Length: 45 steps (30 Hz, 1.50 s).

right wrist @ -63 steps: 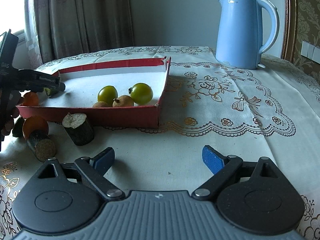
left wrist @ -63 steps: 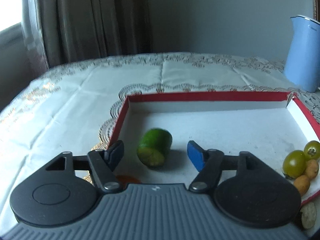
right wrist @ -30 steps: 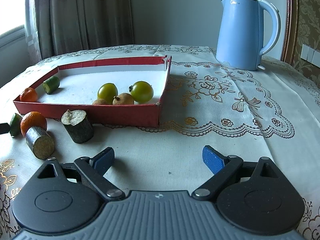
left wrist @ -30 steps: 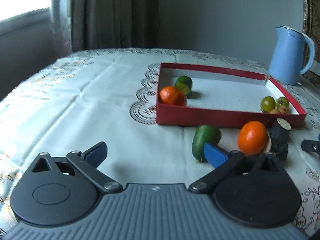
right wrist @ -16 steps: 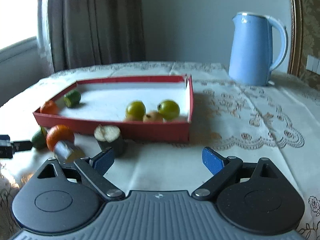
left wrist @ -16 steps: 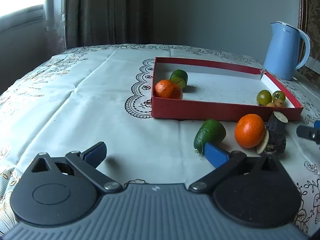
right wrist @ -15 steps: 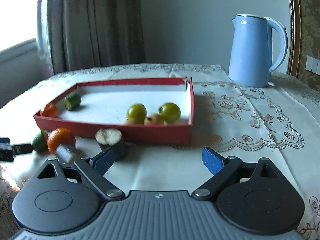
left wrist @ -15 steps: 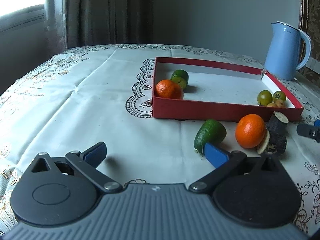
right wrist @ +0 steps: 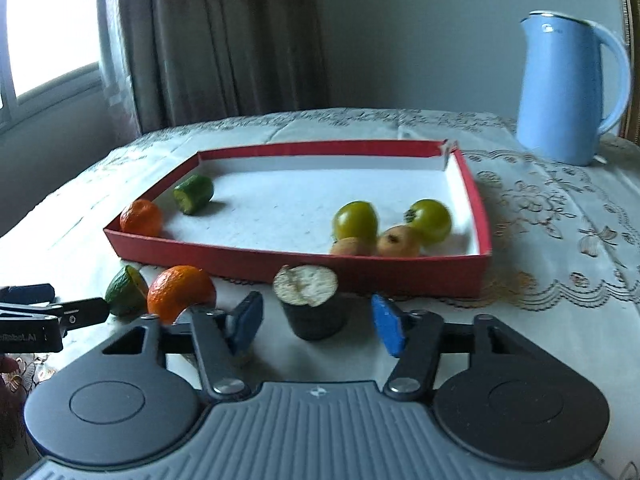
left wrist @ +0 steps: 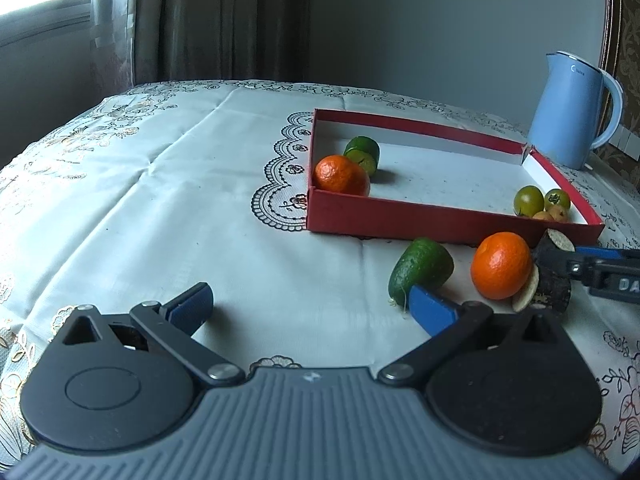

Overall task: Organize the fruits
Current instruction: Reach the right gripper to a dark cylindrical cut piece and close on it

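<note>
A red box (left wrist: 440, 216) (right wrist: 280, 256) holds an orange (left wrist: 340, 176), a cut green fruit (left wrist: 362, 154), two green tomatoes (right wrist: 356, 220) and two small brown fruits (right wrist: 398, 242). In front of the box lie a green fruit (left wrist: 420, 270), an orange (left wrist: 500, 270) (right wrist: 180, 292) and two dark cut pieces (right wrist: 312, 306) (left wrist: 544, 292). My left gripper (left wrist: 308, 306) is open and empty over the cloth near the green fruit. My right gripper (right wrist: 316, 320) is open, with one dark cut piece between its fingers, apart from both pads.
A blue kettle (left wrist: 568, 112) (right wrist: 564, 92) stands behind the box on the right. The table has a white lace cloth (left wrist: 160, 200). Curtains and a window are at the back left.
My right gripper has moved forward and left to the dark cut piece, which now lies between its fingers. My left gripper has barely moved.
</note>
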{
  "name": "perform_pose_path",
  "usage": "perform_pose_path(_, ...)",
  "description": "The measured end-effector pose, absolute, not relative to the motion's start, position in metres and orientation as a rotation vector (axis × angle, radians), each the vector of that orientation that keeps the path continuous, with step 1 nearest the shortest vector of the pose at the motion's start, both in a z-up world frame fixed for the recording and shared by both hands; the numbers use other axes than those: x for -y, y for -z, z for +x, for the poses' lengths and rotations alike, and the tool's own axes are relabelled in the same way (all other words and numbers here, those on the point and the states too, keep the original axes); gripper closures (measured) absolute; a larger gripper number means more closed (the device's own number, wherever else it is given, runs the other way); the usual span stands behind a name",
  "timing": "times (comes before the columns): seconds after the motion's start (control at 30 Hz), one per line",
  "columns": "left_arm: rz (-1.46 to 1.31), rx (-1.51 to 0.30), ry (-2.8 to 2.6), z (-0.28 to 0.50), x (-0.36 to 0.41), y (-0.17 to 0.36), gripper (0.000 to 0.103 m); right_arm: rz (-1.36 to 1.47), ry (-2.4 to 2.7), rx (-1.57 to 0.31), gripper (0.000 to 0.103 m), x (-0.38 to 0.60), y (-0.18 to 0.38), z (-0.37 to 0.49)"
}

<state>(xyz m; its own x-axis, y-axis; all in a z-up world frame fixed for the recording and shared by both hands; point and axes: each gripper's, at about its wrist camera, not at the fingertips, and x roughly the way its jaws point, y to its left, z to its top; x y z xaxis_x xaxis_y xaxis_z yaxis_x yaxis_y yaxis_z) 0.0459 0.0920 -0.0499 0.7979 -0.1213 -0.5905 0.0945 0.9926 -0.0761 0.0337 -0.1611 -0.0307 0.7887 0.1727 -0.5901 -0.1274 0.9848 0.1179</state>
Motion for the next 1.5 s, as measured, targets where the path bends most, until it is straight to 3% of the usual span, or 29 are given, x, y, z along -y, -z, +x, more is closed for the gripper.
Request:
perform_pose_path(0.17, -0.044, -0.637, 0.115, 0.046, -0.092, 0.05, 0.0, 0.038, -0.147, -0.652, 0.065, 0.154, 0.036, 0.039)
perform_pose_path(0.23, -0.045, -0.637, 0.116, 0.046, -0.092, 0.05, 0.0, 0.034, -0.149, -0.645, 0.068, 0.154, 0.036, 0.038)
perform_pose_path(1.3, -0.048, -0.638, 0.116, 0.047, -0.092, 0.05, 0.0, -0.005, -0.056, -0.575, 0.07, 0.184, 0.006, 0.011)
perform_pose_path(1.33, -0.048, -0.638, 0.116, 0.046, -0.092, 0.05, 0.0, -0.007, -0.051, -0.567, 0.07, 0.186, 0.003, 0.012)
perform_pose_path(1.37, -0.049, -0.638, 0.116, 0.047, -0.092, 0.05, 0.0, -0.006, -0.048, -0.559, 0.08, 0.188, 0.001, 0.013)
perform_pose_path(1.5, -0.049, -0.638, 0.116, 0.047, -0.092, 0.05, 0.0, -0.041, -0.028, -0.522, 0.083, 0.195, -0.01, 0.023)
